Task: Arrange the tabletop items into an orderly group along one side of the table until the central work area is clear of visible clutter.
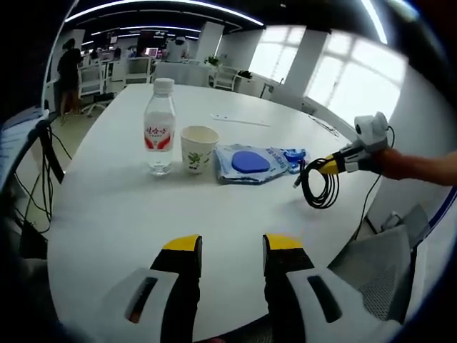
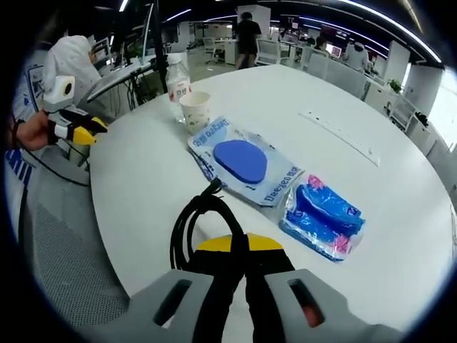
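Observation:
On the white table [image 1: 121,214] a water bottle [image 1: 159,128], a paper cup [image 1: 198,148], a large blue packet [image 1: 250,163] and a smaller blue packet [image 1: 294,156] lie in a row. My left gripper [image 1: 232,246] is open over bare table near the front edge. My right gripper [image 1: 330,166] comes in from the right, shut on a coiled black cable [image 1: 319,184] that hangs just above the table. In the right gripper view the right gripper [image 2: 239,246] pinches the cable [image 2: 196,225], beside the large packet [image 2: 243,163] and the blue-pink packet [image 2: 325,211]. The left gripper [image 2: 91,127] is at far left.
A thin white strip [image 1: 239,120] lies further back on the table [image 2: 400,179]. The cup [image 2: 195,111] and bottle [image 2: 177,84] stand near the table edge. A grey mesh chair [image 1: 378,264] sits at the right edge. Desks, chairs and a standing person [image 1: 69,68] are behind.

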Motion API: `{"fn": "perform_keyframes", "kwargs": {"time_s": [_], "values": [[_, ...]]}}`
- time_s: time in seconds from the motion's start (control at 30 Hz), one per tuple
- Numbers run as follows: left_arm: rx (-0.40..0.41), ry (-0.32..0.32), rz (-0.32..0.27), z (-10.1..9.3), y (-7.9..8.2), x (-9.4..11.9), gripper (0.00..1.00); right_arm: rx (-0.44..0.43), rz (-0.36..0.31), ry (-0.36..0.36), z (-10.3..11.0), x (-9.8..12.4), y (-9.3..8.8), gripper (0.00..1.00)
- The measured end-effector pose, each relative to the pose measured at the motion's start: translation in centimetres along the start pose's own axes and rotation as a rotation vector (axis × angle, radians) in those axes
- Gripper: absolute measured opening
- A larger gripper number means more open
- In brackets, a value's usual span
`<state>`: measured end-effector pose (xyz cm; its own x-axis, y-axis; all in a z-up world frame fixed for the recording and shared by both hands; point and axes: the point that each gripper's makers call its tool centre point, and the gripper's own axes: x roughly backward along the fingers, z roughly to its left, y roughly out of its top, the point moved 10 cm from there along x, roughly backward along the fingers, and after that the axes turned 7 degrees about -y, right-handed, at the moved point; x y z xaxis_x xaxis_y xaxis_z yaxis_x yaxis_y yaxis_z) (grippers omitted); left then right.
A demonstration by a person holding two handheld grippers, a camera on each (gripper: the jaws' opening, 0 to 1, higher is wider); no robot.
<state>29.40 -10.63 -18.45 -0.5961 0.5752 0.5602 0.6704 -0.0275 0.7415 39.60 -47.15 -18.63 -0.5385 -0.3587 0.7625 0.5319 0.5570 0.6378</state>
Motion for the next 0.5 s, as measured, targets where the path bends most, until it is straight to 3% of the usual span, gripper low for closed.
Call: {"fn": "perform_keyframes", "kwargs": {"time_s": [0.5], "values": [[-0.002, 0.003, 0.000, 0.10, 0.03, 0.15, 0.33, -0.011, 0.003, -0.003, -0.45, -0.19, -0.16, 0.01]]}}
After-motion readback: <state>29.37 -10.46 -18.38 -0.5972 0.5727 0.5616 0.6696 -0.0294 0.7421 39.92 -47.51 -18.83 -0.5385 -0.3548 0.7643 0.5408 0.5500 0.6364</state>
